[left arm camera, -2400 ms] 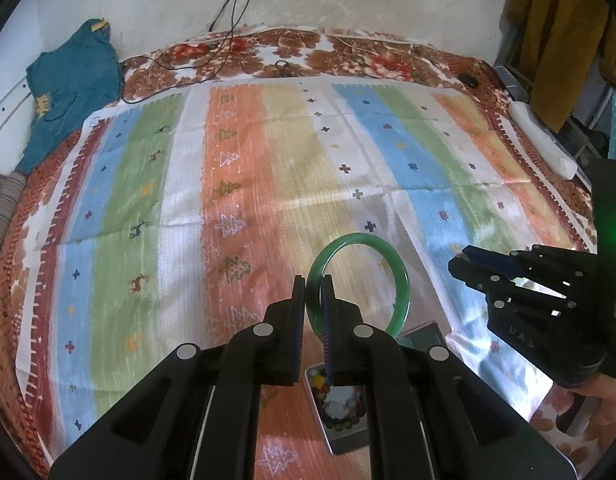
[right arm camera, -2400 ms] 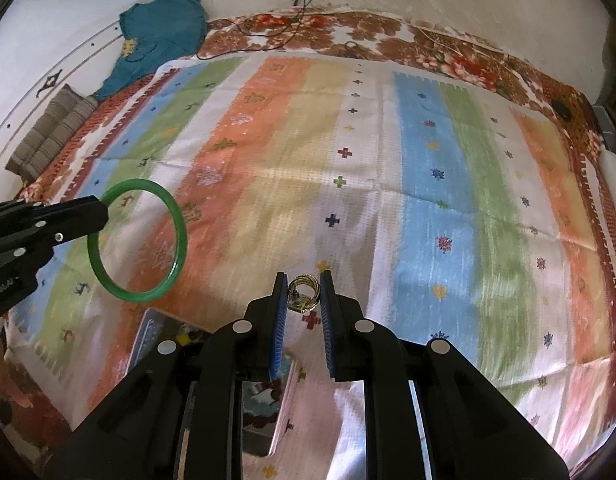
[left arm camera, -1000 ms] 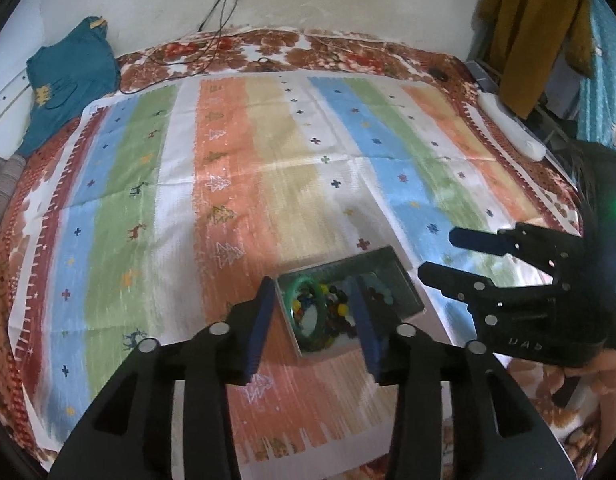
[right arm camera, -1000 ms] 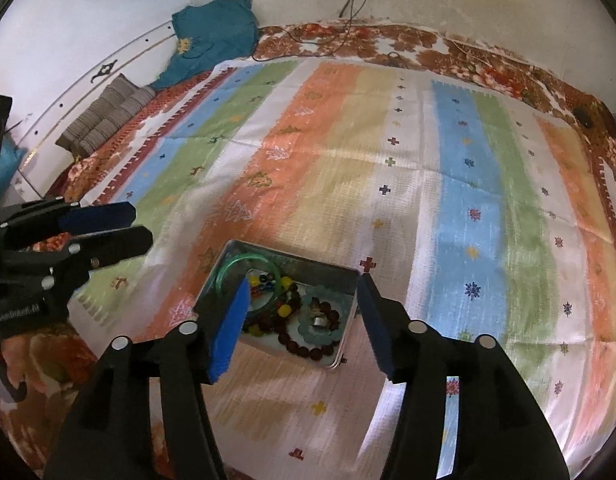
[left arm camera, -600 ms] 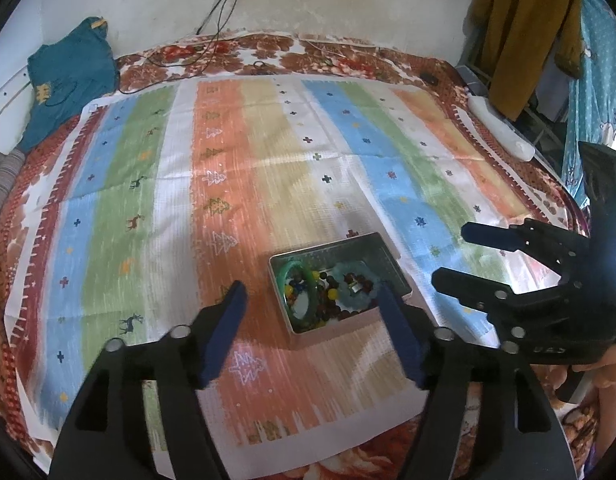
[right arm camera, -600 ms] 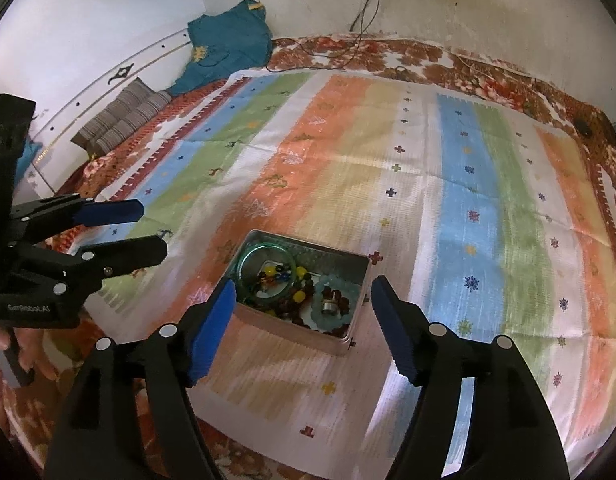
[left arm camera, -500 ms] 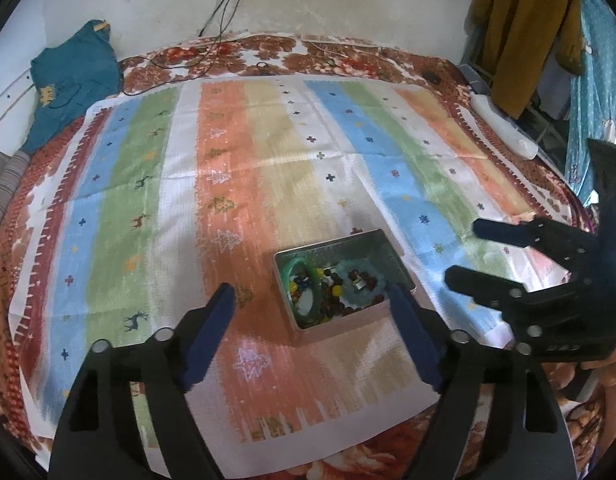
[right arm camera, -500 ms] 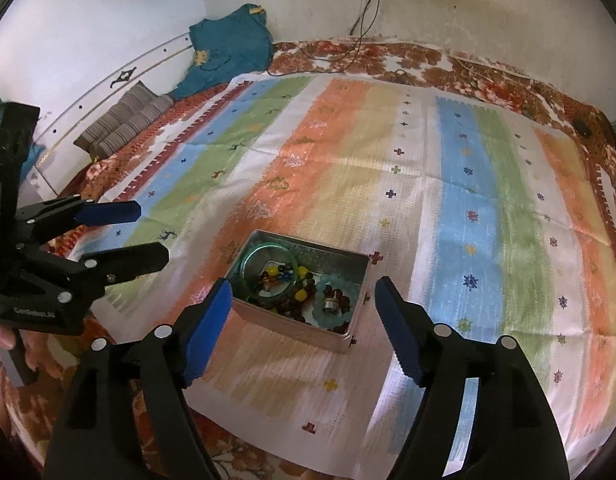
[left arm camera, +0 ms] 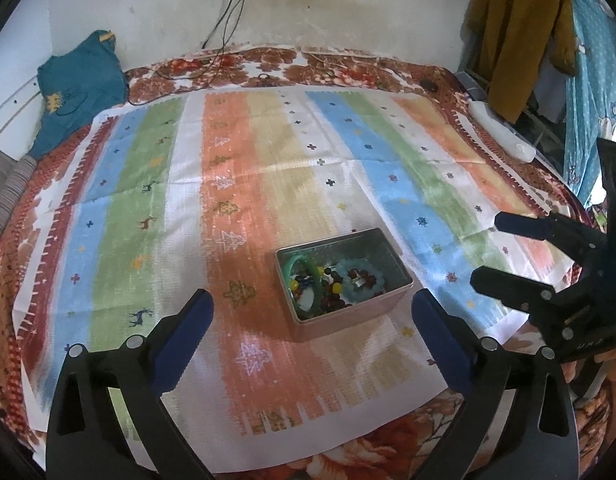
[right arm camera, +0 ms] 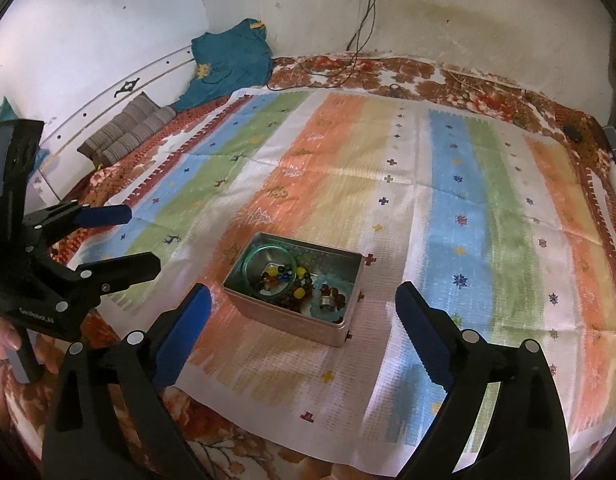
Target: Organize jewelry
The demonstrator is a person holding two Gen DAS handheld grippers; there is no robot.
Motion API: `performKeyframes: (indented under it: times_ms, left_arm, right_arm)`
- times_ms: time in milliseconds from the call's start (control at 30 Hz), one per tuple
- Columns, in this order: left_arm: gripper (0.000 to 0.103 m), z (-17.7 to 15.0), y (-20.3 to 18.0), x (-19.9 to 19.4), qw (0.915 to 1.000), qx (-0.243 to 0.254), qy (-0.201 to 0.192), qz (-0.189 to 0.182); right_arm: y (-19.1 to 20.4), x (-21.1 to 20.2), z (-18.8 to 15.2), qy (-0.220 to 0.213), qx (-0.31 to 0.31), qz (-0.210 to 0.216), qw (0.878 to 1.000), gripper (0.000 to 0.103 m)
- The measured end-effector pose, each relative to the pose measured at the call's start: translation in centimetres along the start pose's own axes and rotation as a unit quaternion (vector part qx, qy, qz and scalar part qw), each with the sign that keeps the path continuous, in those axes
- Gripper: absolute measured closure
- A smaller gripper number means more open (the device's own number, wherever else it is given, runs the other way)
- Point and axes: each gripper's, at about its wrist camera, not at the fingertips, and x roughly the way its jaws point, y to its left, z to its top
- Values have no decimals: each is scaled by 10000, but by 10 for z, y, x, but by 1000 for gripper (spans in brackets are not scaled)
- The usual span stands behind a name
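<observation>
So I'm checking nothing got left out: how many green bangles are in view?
1: the glossy green ring bangle lies inside the open rectangular metal tin, at its left end. Beads may hide others.

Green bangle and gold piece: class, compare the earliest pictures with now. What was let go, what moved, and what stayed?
The left gripper released the green bangle into the metal box; the right gripper dropped its small gold piece. Both pulled back from the box, jaws opening, nothing between them. The striped cloth stayed put.

Bare cloth (left arm camera: 244, 184) lies ahead of both sets of opening jaws; only the tin (left arm camera: 381, 250) stands between them.
</observation>
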Motion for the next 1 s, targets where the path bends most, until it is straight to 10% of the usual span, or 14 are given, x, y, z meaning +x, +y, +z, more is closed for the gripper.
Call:
performKeyframes:
  times_ms: [1000]
  left_arm:
    - [6, -17, -18, -29, 9969, 229, -724, 210]
  right_arm:
    - [5, -29, -19, -453, 21, -90, 9989, 8]
